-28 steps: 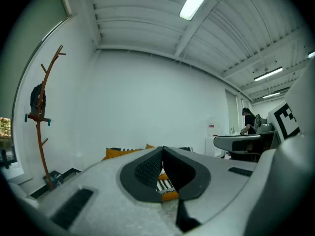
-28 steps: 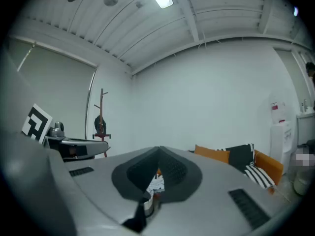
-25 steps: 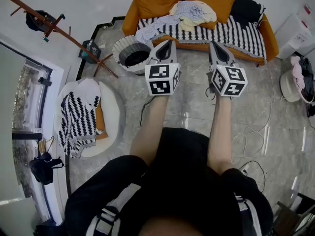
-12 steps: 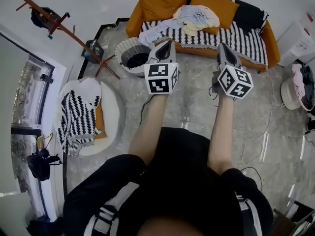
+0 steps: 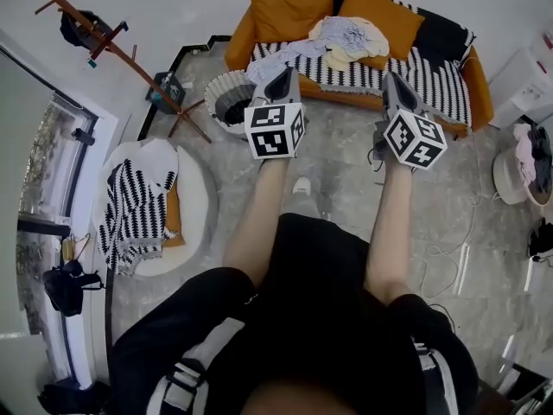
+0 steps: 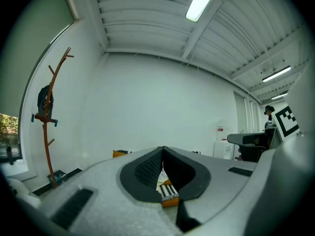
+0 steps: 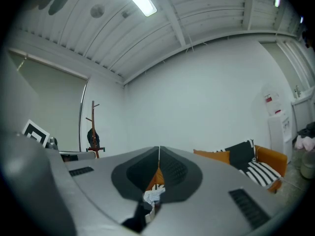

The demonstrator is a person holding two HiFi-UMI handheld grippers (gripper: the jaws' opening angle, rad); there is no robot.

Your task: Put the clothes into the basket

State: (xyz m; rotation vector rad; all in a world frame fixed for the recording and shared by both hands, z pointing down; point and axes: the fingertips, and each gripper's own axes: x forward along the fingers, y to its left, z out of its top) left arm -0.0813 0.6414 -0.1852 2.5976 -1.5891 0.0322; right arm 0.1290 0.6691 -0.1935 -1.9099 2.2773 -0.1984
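Note:
A pile of pale clothes (image 5: 333, 43) lies on an orange sofa (image 5: 471, 63) with a black-and-white striped cover, at the top of the head view. A round basket (image 5: 226, 104) with a striped rim stands on the floor by the sofa's left end. My left gripper (image 5: 286, 75) is held out level, shut and empty, its tip over the sofa's front edge just right of the basket. My right gripper (image 5: 390, 79) is also shut and empty, pointing at the sofa's middle. Through the shut jaws, the left gripper view shows the striped sofa cover (image 6: 167, 192) and the right gripper view shows the clothes (image 7: 153, 194).
A wooden coat stand (image 5: 130, 54) rises left of the basket. A round white seat (image 5: 194, 201) with a zigzag throw (image 5: 130, 214) lies at the left. A cable (image 5: 449, 249) trails over the grey floor at the right, near a second round bin (image 5: 518, 167) with pink cloth.
I have stepped toward the sofa with both grippers held out; the sofa and basket have slid a little to the right in the head view. A shoe now shows below the arms.

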